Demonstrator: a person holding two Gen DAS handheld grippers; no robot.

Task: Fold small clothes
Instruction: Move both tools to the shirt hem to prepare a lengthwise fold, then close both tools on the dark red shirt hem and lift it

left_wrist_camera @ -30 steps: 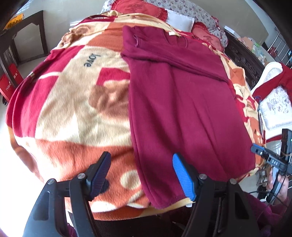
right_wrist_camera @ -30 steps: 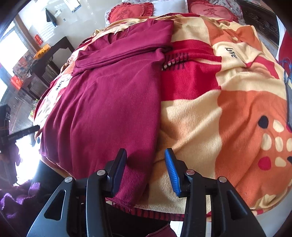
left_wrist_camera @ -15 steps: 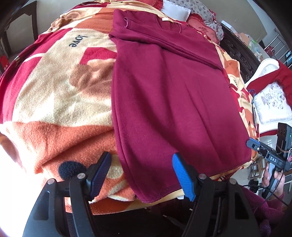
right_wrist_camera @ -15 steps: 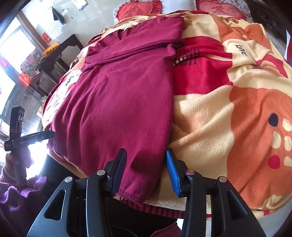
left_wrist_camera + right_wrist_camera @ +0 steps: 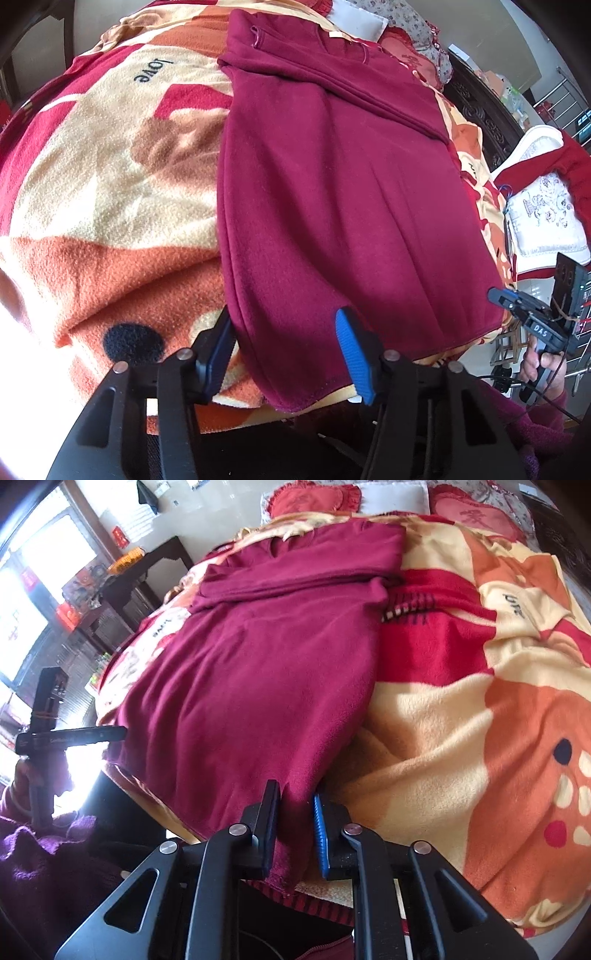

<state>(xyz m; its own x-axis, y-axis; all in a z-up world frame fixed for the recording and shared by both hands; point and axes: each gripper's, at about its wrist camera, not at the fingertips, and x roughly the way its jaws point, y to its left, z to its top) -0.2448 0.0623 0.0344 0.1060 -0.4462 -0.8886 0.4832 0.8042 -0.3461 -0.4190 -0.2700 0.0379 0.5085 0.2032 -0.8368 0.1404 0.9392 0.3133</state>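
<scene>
A maroon knit sweater (image 5: 332, 192) lies flat on the patterned bed blanket, sleeves folded across its far end, hem toward me. My left gripper (image 5: 284, 325) is open, its fingers straddling the hem's left corner without pinching it. In the right wrist view the sweater (image 5: 258, 672) fills the middle, and my right gripper (image 5: 295, 805) has its fingers closed down on the hem's right corner, cloth pinched between them. The right gripper also shows at the right edge of the left wrist view (image 5: 532, 317).
The orange, cream and red fleece blanket (image 5: 110, 184) covers the bed. Red pillows (image 5: 317, 498) lie at the headboard. A dark wooden side table (image 5: 147, 565) stands at the left, and a white embroidered chair cushion (image 5: 543, 218) at the right.
Both grippers moved forward to the sweater's hem. The right gripper closed from open onto the hem's right corner. The left gripper stayed open and now straddles the left corner.
</scene>
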